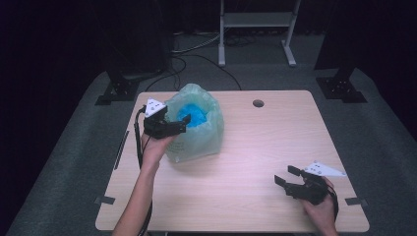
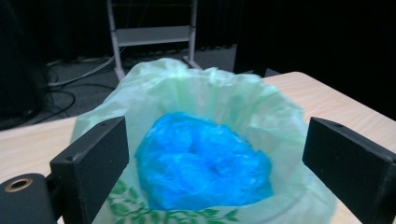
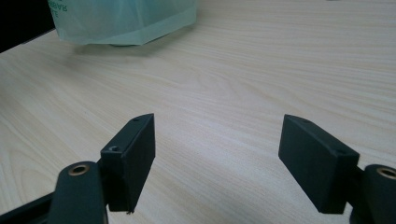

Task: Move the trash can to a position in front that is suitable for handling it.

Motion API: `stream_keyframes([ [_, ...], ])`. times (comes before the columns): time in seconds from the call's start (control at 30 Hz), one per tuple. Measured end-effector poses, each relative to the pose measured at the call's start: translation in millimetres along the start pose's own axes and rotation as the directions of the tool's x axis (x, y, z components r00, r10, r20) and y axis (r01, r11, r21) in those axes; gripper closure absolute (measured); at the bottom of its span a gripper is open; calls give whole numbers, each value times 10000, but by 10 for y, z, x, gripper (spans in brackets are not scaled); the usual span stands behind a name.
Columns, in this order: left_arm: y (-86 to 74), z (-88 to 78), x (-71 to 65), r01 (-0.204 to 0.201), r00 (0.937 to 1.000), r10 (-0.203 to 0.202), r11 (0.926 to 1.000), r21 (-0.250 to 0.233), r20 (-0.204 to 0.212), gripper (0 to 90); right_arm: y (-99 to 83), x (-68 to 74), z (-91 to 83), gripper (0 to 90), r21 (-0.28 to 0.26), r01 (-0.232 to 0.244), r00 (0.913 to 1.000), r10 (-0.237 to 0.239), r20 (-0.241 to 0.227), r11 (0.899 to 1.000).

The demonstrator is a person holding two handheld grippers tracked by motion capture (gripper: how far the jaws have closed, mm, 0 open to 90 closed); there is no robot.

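Left claw [image 1: 183, 122]: held spread wide at the near-left rim of the green bag [image 1: 206, 135], nothing pinched between the jaws; it is carried by the left hand [image 1: 156, 146].
Green bag: seen just ahead of the left claw, standing upright on the desk [image 1: 255, 147] with its mouth open; in the left gripper view the bag [image 2: 261, 100] lies between and beyond the two jaws, and a leaf print is seen low on its front.
Blue wad [image 1: 195, 115]: crumpled blue plastic is seen inside the bag, below and ahead of the left claw; in the left gripper view the wad [image 2: 201, 161] sits between the jaws, deeper in the bag.
Right claw [image 1: 285, 176]: held spread, nothing between the jaws, low over bare desk, well apart from the bag; it is carried by the right hand [image 1: 320, 212].
Bag from the right claw: its lower edge [image 3: 123, 21] is seen far ahead and to the left of the jaws.
Desk: pale wood [image 3: 243, 84] is seen between and beyond the right claw's jaws.
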State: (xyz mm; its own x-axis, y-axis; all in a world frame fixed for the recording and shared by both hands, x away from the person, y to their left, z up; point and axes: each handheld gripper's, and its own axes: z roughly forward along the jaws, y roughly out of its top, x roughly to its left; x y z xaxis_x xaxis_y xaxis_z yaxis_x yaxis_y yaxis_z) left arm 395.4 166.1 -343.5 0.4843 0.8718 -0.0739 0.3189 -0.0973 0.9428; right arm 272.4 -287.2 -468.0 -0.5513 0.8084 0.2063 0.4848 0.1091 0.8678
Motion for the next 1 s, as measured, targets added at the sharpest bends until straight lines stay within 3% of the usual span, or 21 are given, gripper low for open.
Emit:
stream_keyframes([
  [0.23, -89, 81, 122, 758, 9960, -739, 9964, 369, -503, 60, 2, -17, -12, 265, -42, 11, 10000, -10, 63, 10000],
  [0.4, -125, 117, 180, 826, 9946, -787, 9949, 573, -676, 73, 2, -20, -14, 266, -34, 7, 10000, -7, 70, 10000],
  [0.57, -163, 137, 235, 1039, 9935, -993, 9909, 858, -563, 127, 0, -13, -1, 266, -9, 35, 10000, -35, 69, 10000],
  [0.73, -206, 143, 288, 1357, 9906, -1326, 9848, 1081, -349, 243, -2, -5, 10, 266, 22, -6, 10000, 6, 4, 10000],
  [1.0, -242, 122, 302, 1453, 9894, -1442, 9830, 1119, -177, 271, -4, 2, 30, 266, 64, -20, 10000, 20, -22, 10000],
])
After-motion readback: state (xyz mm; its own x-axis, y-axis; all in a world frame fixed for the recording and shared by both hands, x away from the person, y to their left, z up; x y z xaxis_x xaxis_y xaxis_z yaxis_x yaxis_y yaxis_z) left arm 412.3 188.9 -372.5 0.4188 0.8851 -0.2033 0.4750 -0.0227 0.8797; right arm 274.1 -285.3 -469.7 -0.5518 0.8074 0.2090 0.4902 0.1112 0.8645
